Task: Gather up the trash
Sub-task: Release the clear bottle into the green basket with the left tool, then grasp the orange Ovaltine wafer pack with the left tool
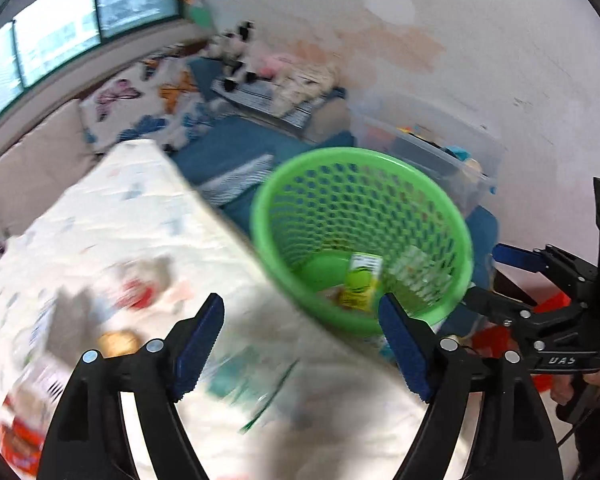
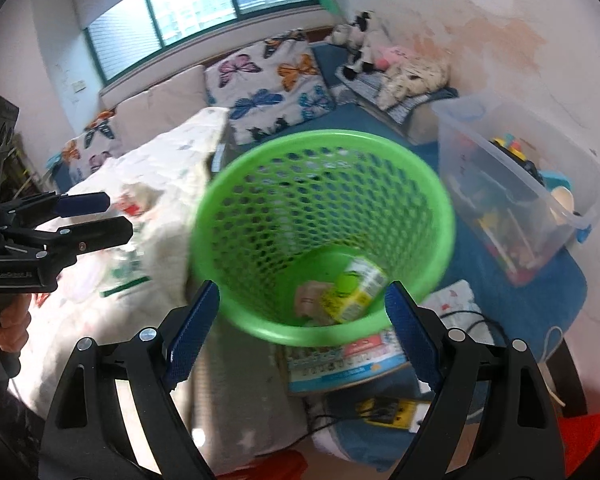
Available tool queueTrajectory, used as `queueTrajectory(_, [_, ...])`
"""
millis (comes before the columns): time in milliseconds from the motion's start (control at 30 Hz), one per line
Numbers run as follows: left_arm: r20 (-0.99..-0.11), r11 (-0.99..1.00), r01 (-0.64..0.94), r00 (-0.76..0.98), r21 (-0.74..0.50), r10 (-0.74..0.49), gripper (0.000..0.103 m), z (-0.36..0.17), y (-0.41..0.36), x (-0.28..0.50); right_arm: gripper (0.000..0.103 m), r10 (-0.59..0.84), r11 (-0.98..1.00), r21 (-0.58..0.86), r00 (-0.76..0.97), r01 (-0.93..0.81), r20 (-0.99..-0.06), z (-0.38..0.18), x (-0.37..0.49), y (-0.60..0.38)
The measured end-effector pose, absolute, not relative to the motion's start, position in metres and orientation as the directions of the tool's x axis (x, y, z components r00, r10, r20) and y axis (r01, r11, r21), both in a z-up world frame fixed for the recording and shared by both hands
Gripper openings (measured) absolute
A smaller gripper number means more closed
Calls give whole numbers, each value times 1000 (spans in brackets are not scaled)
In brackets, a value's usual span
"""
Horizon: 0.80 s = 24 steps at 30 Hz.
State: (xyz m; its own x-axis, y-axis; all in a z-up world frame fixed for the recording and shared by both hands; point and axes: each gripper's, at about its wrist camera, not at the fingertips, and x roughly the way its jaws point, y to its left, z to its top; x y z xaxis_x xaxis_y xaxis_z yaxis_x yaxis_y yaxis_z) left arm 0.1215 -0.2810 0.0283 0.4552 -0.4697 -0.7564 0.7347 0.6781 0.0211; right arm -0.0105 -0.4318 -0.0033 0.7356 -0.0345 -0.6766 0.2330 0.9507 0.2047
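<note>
A green mesh basket (image 1: 452, 232) stands beside a table with a white patterned cloth (image 1: 140, 232). It holds a yellow-green carton (image 1: 360, 280) and a clear wrapper (image 1: 416, 272). In the right wrist view the basket (image 2: 444, 216) also holds the carton (image 2: 356, 288) and a tan scrap (image 2: 310, 298). My left gripper (image 1: 300, 344) is open and empty above the cloth's edge. My right gripper (image 2: 302, 328) is open and empty over the basket's near rim. Blurred trash lies on the cloth: a red wrapper (image 1: 138, 294), a brown piece (image 1: 118, 342) and a green-printed wrapper (image 1: 256, 384).
A clear storage bin of toys (image 2: 532, 196) stands right of the basket on a blue mat (image 2: 540, 304). A printed box (image 2: 344, 364) and a yellow device with cable (image 2: 388, 410) lie below the basket. Butterfly cushions (image 2: 268, 84) and plush toys (image 2: 360, 40) are behind.
</note>
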Motion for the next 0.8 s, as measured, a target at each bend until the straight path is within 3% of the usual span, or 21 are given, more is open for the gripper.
queueTrajectory(67, [-745, 719, 693, 506, 51, -435, 79, 31, -259, 118, 90, -24, 958, 198, 743, 209, -669, 1, -8, -417])
queueTrajectory(800, [-709, 990, 129, 704, 53, -53, 82, 20, 2, 142, 92, 130, 985, 172, 747, -21, -652, 20, 40, -293])
